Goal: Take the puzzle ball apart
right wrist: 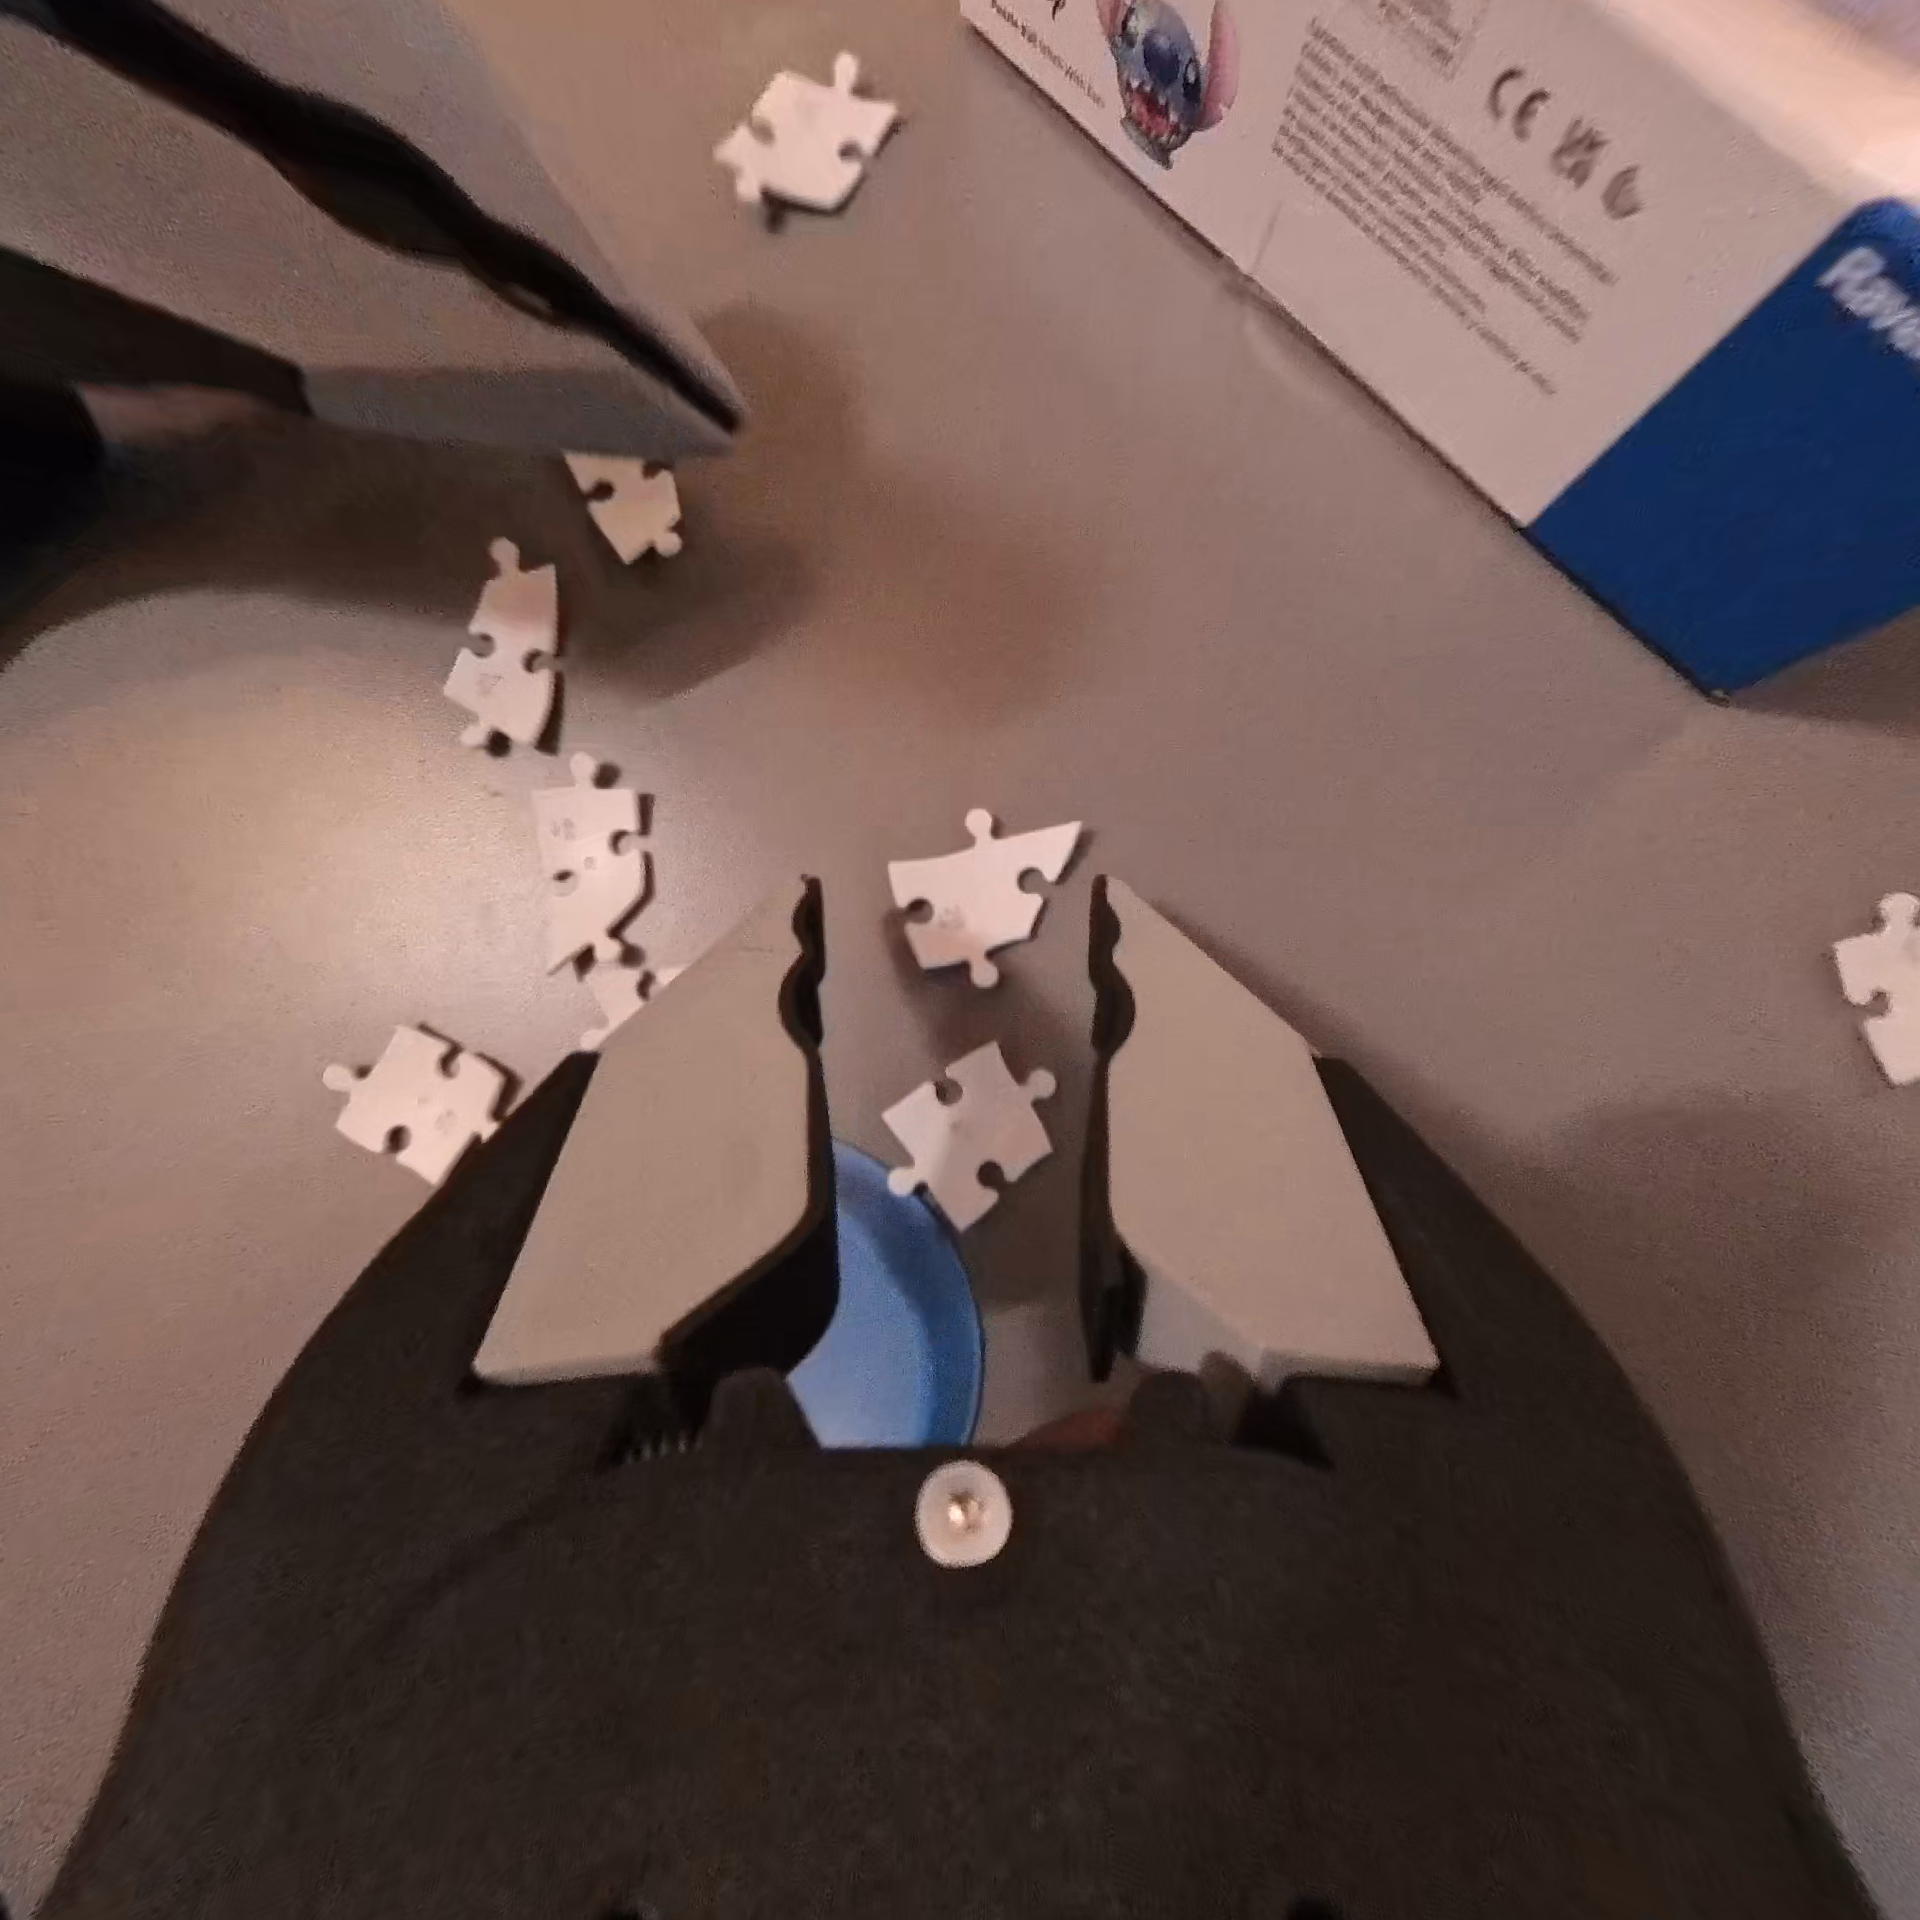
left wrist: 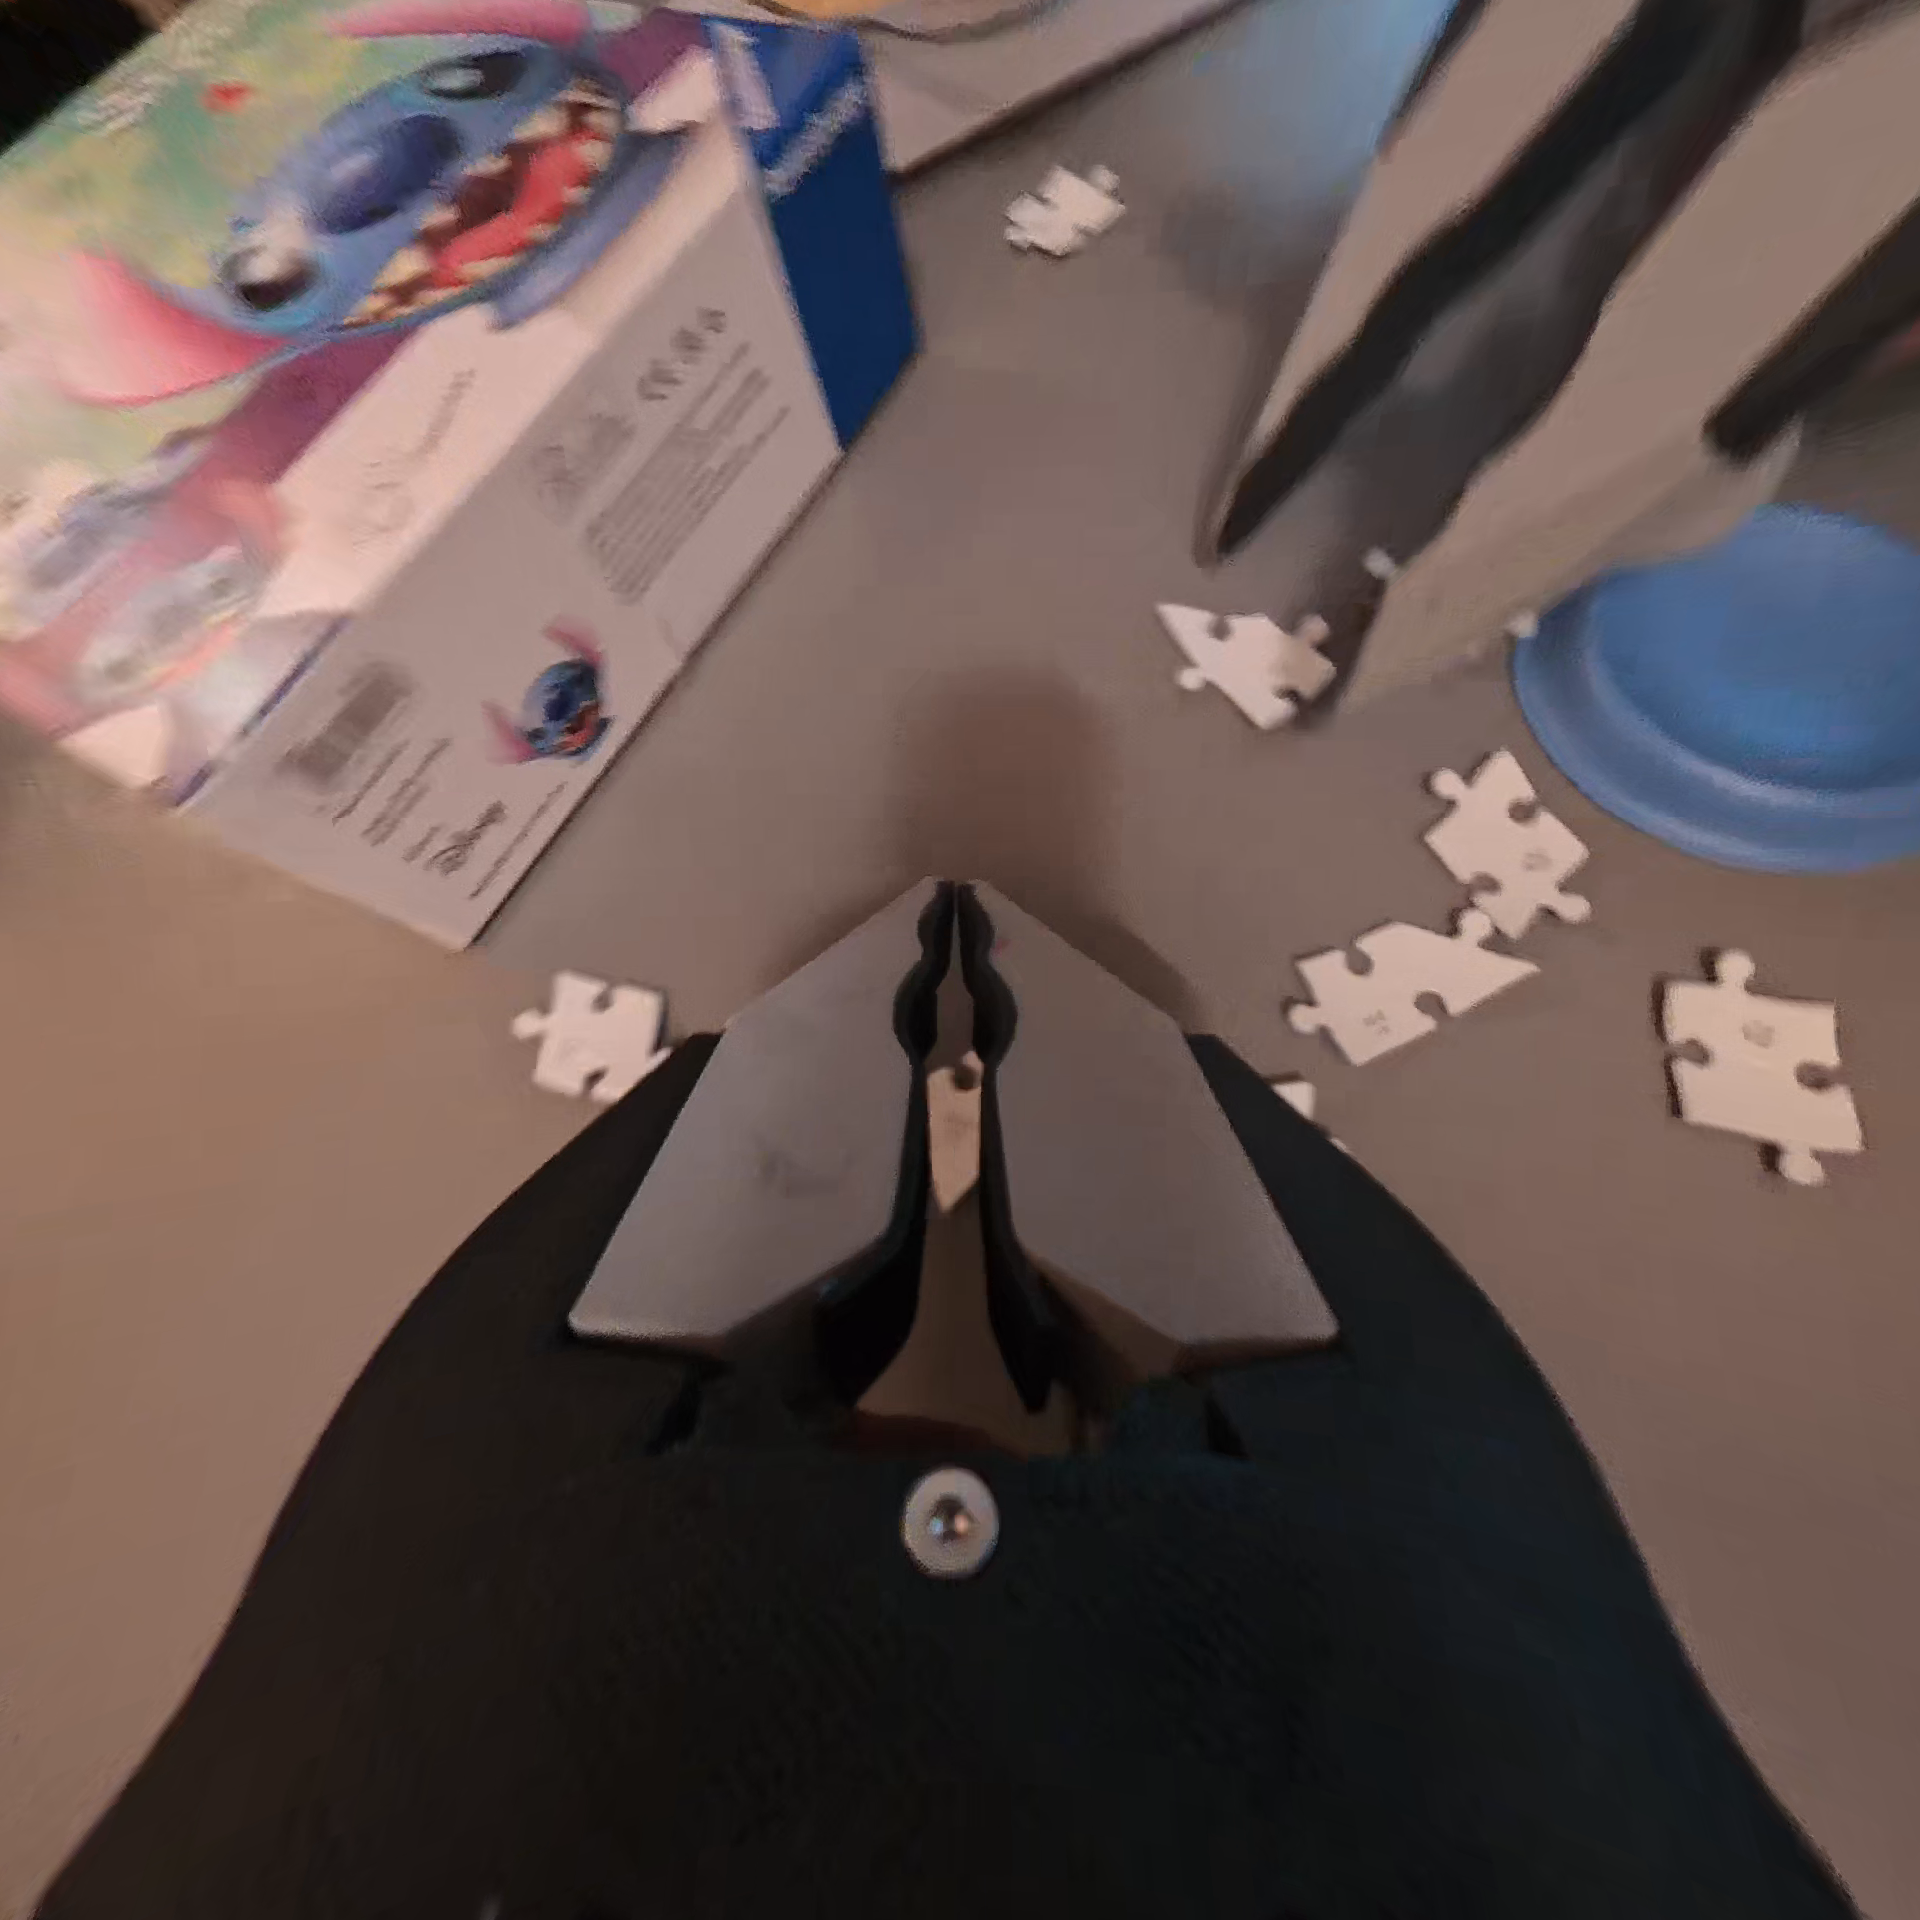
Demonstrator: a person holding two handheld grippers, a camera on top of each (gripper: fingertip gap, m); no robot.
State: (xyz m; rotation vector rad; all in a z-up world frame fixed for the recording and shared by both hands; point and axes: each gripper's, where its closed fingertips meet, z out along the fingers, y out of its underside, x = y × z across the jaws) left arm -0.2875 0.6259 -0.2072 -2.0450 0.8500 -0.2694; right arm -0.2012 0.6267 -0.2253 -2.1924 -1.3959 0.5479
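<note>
My left gripper point(left wrist: 956, 896) is shut, its black pads meeting tip to tip above the grey table point(left wrist: 935, 582). A white puzzle piece point(left wrist: 954, 1132) shows through the slit farther back between its fingers. In the right wrist view the left gripper point(right wrist: 727, 421) hangs shut over a white piece point(right wrist: 629, 501) on the table. My right gripper point(right wrist: 956, 894) is open. A white piece point(right wrist: 977, 899) lies on the table between its tips, untouched, and another piece point(right wrist: 971, 1132) lies farther back. The right gripper point(left wrist: 1475, 488) stands open in the left wrist view, by a white piece point(left wrist: 1247, 665).
A printed puzzle box point(left wrist: 416, 416) with a blue end lies at the left; it also shows in the right wrist view point(right wrist: 1558, 260). A blue round dish point(left wrist: 1745, 707) sits at the right and under my right gripper point(right wrist: 894, 1309). Several white pieces point(right wrist: 499, 655) are scattered about. The gap from one gripper's tips to the other's is roughly 10 cm.
</note>
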